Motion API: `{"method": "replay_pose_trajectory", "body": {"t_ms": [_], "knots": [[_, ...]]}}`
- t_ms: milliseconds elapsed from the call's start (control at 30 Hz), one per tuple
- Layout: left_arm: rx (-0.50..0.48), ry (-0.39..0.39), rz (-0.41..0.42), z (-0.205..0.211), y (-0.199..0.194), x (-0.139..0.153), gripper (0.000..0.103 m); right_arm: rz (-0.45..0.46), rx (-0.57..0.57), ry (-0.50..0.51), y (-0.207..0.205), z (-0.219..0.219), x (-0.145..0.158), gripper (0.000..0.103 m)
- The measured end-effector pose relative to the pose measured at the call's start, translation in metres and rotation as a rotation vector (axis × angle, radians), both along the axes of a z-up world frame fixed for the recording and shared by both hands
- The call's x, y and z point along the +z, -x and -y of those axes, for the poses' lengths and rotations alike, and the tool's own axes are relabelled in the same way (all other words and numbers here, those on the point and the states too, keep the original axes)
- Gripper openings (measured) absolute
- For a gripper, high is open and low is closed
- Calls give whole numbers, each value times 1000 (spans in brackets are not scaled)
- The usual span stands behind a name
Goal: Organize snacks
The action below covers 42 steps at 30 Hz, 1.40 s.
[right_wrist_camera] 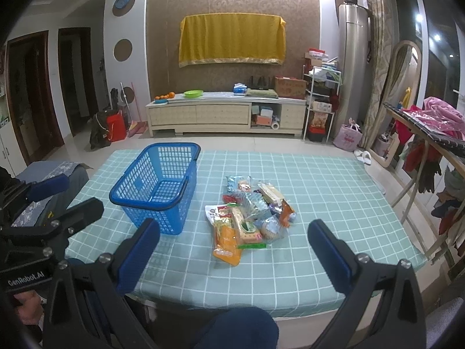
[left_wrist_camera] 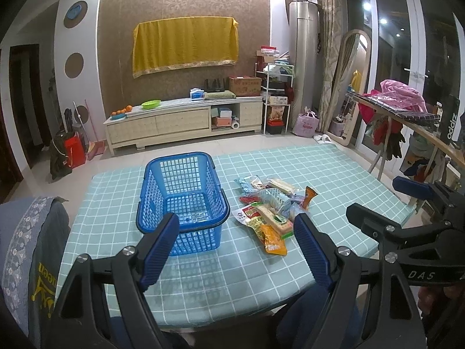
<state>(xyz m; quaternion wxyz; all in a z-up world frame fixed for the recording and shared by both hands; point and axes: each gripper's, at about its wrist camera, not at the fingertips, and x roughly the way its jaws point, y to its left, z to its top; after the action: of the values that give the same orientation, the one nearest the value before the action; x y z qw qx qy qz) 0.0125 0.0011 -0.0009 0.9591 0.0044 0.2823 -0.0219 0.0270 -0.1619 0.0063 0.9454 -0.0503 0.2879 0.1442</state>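
the snack pile (right_wrist_camera: 250, 215) is lying mid-bench just right of the empty blue basket (left_wrist_camera: 181, 195), awaiting sorting; left gripper (left_wrist_camera: 235, 247) and right gripper (right_wrist_camera: 234, 250) are hovering at the near edge, fingers spread, holding nothing.

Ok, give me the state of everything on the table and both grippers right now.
Blue basket: upright, empty, handles folded down on the rim.
Snack pile: loose heap on the tablecloth, right of the basket, apart from it.
Orange packet: lying flat at the near edge of the pile.
Left gripper: open, holding nothing.
Right gripper: open, holding nothing.
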Motion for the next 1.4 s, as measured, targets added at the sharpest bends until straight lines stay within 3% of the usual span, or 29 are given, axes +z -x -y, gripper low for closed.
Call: {"method": "replay_pose_trajectory", "body": {"t_ms": [267, 533, 800, 1100, 1200, 1267, 1400], "knots": [[-24, -29, -7, 13, -28, 7, 79, 7, -13, 20, -21, 21, 1, 103], [-32, -34, -53, 27, -67, -5, 79, -28, -8, 26, -58, 41, -10, 103], [-39, -56, -133, 45, -116, -32, 79, -115, 38, 55, -105, 49, -34, 103], [-42, -35, -216, 48, -173, -56, 79, -238, 118, 22, -169, 51, -56, 103], [-54, -16, -244, 48, -191, -60, 78, -283, 143, 9, -191, 49, -63, 98], [-62, -9, -256, 48, -202, -62, 69, -322, 166, 1, -203, 47, -69, 86], [-71, 16, -302, 42, -224, -70, 66, -395, 208, 12, -224, 37, -85, 84]]}}
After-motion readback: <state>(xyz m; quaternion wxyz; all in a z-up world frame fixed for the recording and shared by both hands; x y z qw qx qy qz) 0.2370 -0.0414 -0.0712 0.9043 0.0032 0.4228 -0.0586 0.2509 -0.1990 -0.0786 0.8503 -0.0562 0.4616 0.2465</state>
